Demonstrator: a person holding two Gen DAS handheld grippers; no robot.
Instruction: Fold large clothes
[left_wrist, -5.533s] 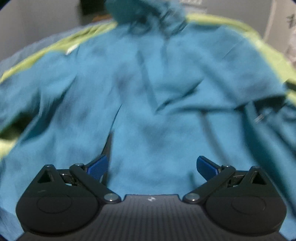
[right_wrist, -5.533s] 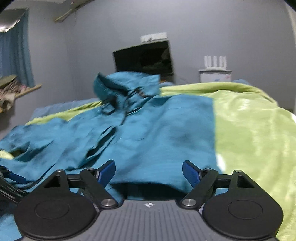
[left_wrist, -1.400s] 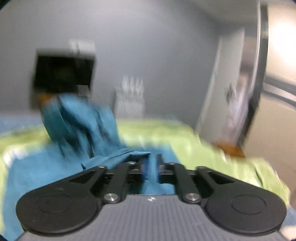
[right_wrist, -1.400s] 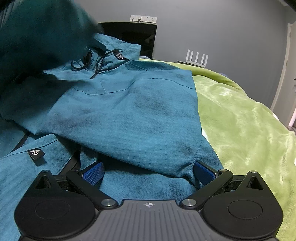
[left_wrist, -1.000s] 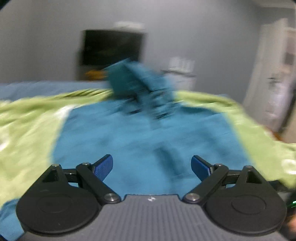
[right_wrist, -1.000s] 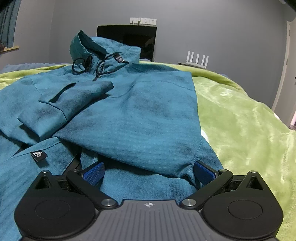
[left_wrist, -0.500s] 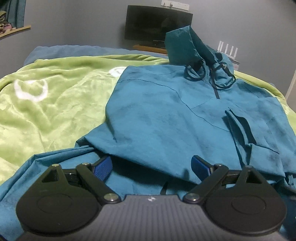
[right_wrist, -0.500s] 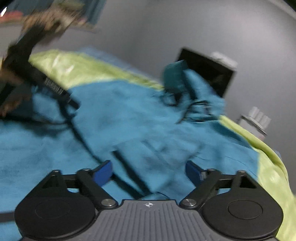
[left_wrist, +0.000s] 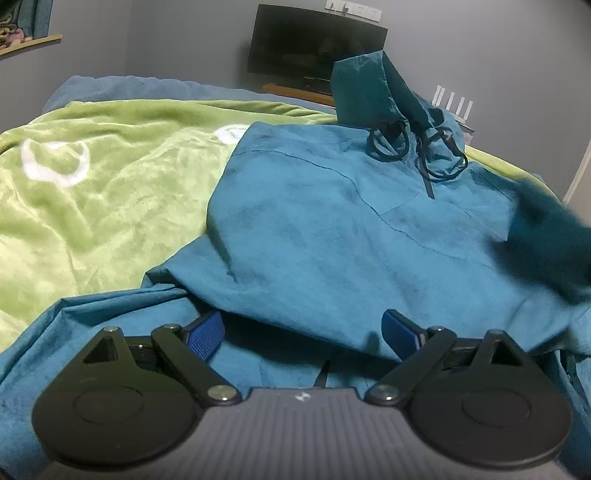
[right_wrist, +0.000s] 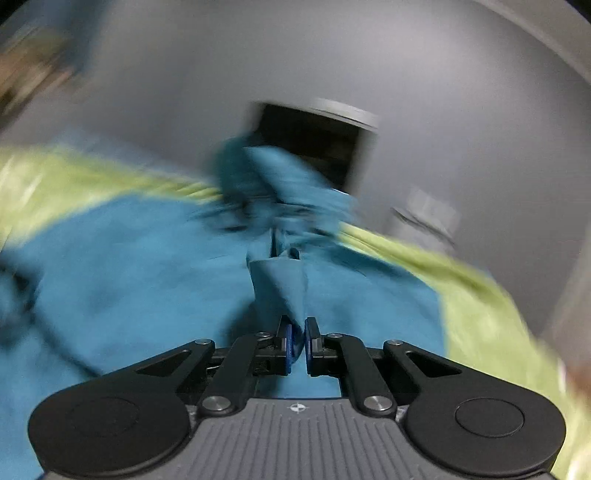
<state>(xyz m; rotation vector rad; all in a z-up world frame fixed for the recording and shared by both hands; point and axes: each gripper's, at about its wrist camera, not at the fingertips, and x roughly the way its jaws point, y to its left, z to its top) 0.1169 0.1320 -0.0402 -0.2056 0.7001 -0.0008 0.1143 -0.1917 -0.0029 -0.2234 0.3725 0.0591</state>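
While the teal hooded jacket (left_wrist: 332, 229) lies spread on the green blanket (left_wrist: 103, 192), its long axis running from the hem at the near edge to the hood (left_wrist: 373, 88) propped up at the far end, the two hands are doing quite different things. The right gripper (right_wrist: 297, 345) has just been closing, and its blue pads now pinch a peak of teal cloth that stands up in a cone straight ahead of the jaws; in the blurred right wrist view I cannot tell whether that cloth is a cuff or a sleeve edge. In the left wrist view a dark, smeared mass of teal sits above the jacket's right side, which I take to be that lifted piece. The left gripper (left_wrist: 303, 330) hangs wide apart and holds nothing, low over the near hem, with the folded-over edge of the body panel lying just beyond its pads and a lower layer of cloth below them.

What the next move turns on, I judge, is that the held cloth sits on the right of the jacket's midline, where the black drawcords (left_wrist: 417, 147) and the zip run. So the right hand is the nearer one to carry it leftward across the chest, square to the long axis, while the left is placed to pin or take the near hem.
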